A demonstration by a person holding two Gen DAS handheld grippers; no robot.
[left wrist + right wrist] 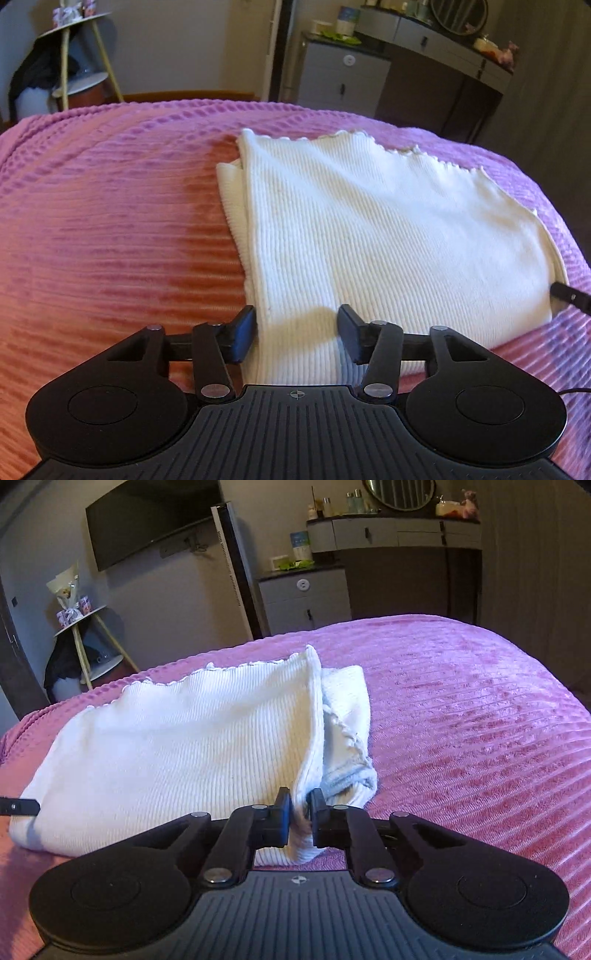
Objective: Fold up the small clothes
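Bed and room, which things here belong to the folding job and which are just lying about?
Job:
white top, partly folded on the pink blanket
left gripper, open at its near edge
right gripper, shut on its near corner

Lying about:
side table with a bouquet
TV
dresser and mirror

A bed with a ribbed pink blanket (pixel 110 221) carried everything. A folded white ribbed garment (pixel 369 229) lay flat directly on the blanket, its scalloped hem toward the bed's far edge. A folded sleeve lay tucked beside the garment.
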